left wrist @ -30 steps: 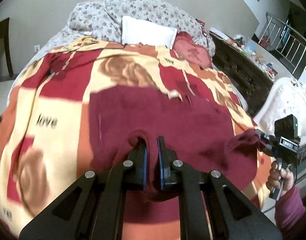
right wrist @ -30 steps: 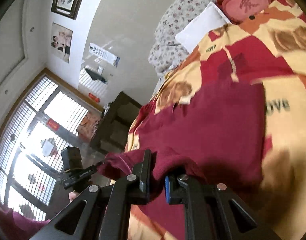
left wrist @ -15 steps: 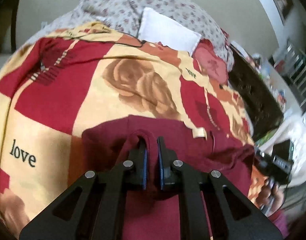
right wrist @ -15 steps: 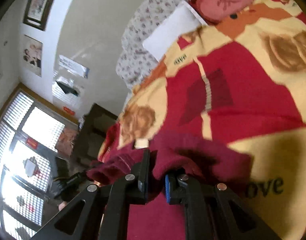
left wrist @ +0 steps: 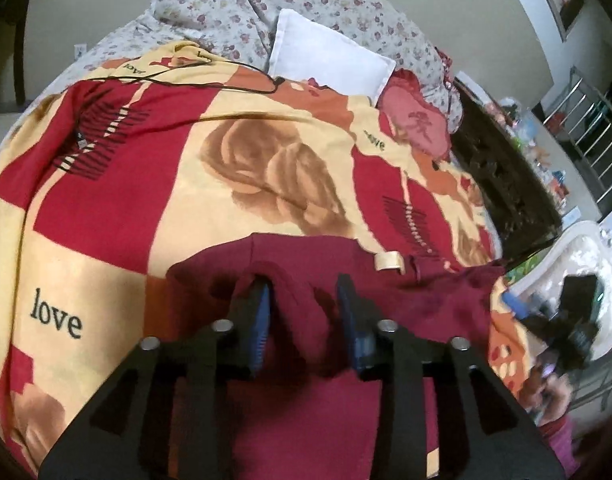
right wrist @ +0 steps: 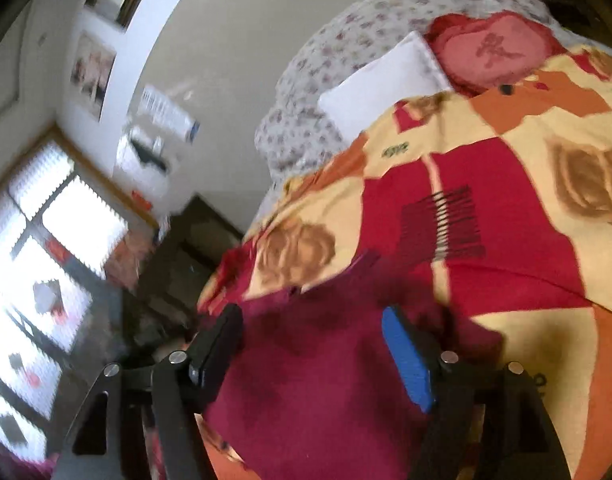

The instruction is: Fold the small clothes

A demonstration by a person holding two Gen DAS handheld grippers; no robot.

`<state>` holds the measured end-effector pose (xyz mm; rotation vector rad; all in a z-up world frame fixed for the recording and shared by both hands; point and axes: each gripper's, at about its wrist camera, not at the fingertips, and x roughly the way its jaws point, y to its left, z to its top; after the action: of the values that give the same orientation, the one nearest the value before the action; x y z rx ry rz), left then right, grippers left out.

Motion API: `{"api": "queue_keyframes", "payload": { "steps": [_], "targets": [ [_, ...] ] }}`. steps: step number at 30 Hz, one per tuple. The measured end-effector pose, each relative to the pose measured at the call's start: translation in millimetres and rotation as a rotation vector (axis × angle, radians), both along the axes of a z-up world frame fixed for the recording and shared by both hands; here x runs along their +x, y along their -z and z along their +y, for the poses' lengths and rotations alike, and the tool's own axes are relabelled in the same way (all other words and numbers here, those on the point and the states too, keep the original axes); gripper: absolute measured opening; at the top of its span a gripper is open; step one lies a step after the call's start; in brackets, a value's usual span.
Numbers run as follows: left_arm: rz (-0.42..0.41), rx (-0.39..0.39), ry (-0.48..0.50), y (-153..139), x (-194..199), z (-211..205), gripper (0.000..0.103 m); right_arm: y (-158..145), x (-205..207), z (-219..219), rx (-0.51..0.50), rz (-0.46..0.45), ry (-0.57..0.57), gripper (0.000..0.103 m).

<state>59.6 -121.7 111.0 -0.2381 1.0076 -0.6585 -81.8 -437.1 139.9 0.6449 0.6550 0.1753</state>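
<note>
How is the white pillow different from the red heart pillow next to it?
The white pillow is plain and rectangular; the red heart pillow is heart-shaped with a darker figure on its front. The white one looks bigger. The red one has a frilly edge; the white one does not. Both lie at the head of the bed against the flowered bedding.

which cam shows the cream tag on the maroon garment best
The left wrist view: the cream tag lies sharp and unobstructed on the maroon garment. The right wrist view is blurred, and no tag can be made out there.
</note>
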Motion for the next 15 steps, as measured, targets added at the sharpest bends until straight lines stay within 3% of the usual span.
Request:
{"api": "queue_keyframes", "payload": {
  "steps": [2,3,4,7,13,15],
  "targets": [
    [-0.009,-0.017,-0.027,-2.9,1.7,2.2,0.051,9.0,10.9,14.2,-0.068,0.033,-0.021,0.065],
    [-0.035,-0.015,-0.051,-7.2,2.1,4.7,0.069,14.0,16.4,16.7,-0.083,0.050,-0.022,0.065],
    [-0.050,-0.015,-0.064,-9.8,2.2,6.6,0.077,19.4,22.1,17.7,-0.092,0.068,-0.020,0.065],
    [-0.066,-0.039,-0.081,-15.0,1.5,10.2,0.077,37.9,41.2,11.5,-0.120,0.117,0.014,0.065],
    [-0.121,0.102,-0.055,-5.2,-9.8,-14.1,0.077,43.0,71.1,7.7,-0.229,0.135,0.074,0.065],
    [-0.123,0.134,-0.053,3.1,-10.1,-22.1,0.077,39.6,71.6,6.3,-0.216,0.140,0.082,0.065]
  ]
}}
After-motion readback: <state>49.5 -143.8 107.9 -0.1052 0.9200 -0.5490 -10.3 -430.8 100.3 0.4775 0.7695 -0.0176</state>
